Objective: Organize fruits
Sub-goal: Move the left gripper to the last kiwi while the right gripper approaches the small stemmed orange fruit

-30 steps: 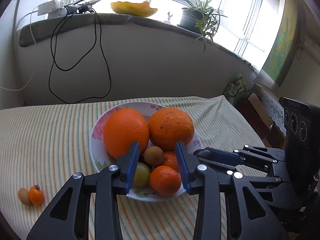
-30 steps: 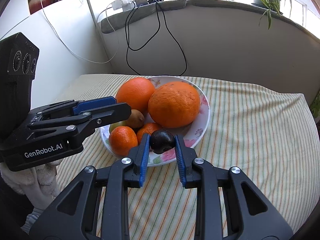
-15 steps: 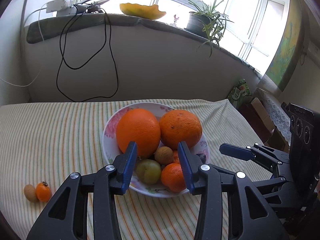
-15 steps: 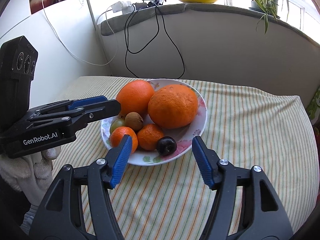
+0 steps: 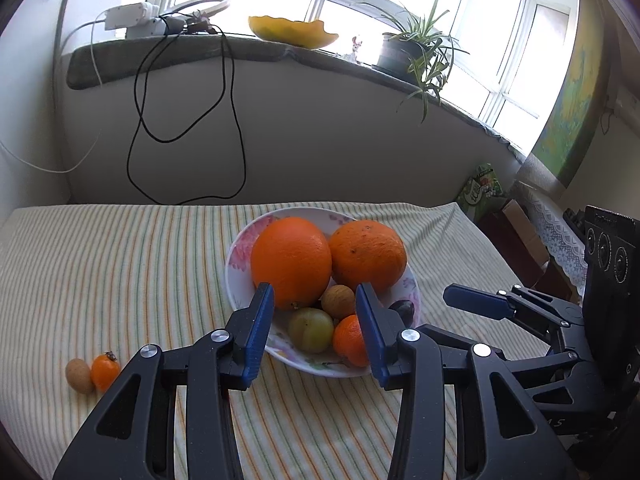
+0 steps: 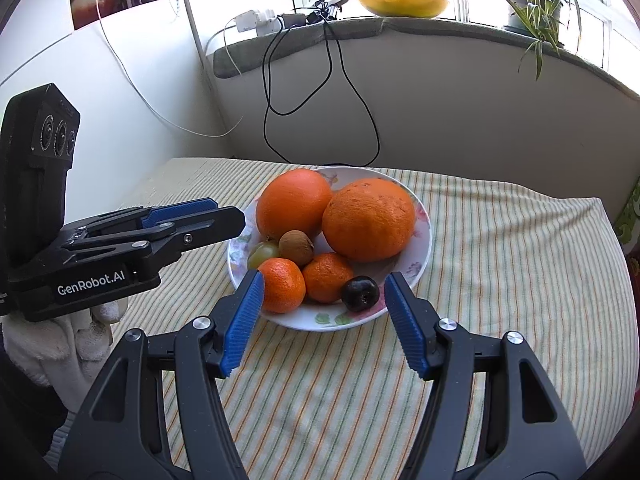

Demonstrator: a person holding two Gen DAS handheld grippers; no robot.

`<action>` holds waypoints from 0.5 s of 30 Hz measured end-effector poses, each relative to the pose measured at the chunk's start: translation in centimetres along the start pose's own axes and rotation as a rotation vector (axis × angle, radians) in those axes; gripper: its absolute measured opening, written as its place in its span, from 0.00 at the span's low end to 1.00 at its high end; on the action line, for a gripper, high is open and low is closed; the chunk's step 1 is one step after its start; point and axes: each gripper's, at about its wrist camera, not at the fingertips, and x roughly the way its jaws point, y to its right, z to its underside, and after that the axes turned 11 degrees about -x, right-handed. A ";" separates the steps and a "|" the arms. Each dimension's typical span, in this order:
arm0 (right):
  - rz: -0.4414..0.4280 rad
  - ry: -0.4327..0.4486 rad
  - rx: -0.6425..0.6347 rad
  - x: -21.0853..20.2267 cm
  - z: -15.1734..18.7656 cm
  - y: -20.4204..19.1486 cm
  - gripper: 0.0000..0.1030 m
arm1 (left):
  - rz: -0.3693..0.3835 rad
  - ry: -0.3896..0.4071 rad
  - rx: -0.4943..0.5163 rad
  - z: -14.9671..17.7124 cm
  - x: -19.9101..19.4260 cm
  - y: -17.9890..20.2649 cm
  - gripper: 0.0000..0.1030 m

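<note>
Striped tablecloth (image 5: 140, 264); on the sill a potted plant (image 5: 416, 56), yellow bowl (image 5: 292, 32), black cables (image 5: 184, 120).

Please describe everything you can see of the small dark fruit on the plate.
The dark fruit is small, round, glossy, almost black, like a plum, with a dimple facing the right wrist camera. It sits whole on the near edge of the flowered plate, touching a mandarin beside it. The open right gripper is just in front and does not touch it.
</note>
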 end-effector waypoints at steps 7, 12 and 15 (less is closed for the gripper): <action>-0.032 0.017 -0.020 -0.3 -0.6 -1.5 0.63 | -0.018 0.016 -0.017 0.1 -1.2 -1.2 0.40; -0.060 0.016 -0.043 0.0 -1.0 -3.0 0.63 | -0.034 0.027 -0.037 0.4 -2.1 -2.5 0.40; -0.074 0.017 -0.057 0.2 -1.3 -4.0 0.63 | -0.049 0.031 -0.047 0.6 -2.5 -3.4 0.40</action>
